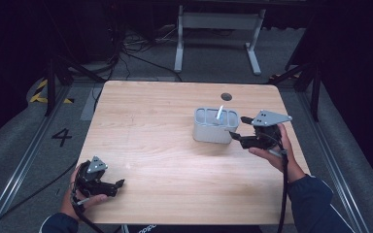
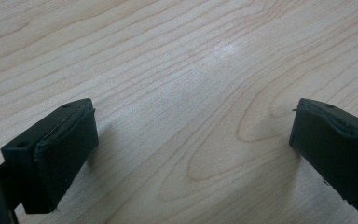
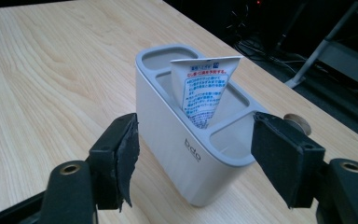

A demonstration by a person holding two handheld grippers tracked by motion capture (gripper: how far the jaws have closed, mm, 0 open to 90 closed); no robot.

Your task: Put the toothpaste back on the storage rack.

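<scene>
Right now the right gripper (image 3: pixel 193 158) hangs open just beside the grey holder (image 3: pixel 177 140), gripping nothing, a white tube (image 3: pixel 205 88) upright in the middle compartment beyond its tips, while the left gripper (image 2: pixel 191 149), jaws spread wide and empty, hovers over bare table (image 2: pixel 177 70).

Each handheld gripper, left gripper (image 1: pixel 118 185) and right gripper (image 1: pixel 237 129), comprises a black body, two black padded jaws, a grey three-cornered top plate and a trailing black cable; the person's sleeves (image 1: pixel 313 199) are dark blue.
</scene>
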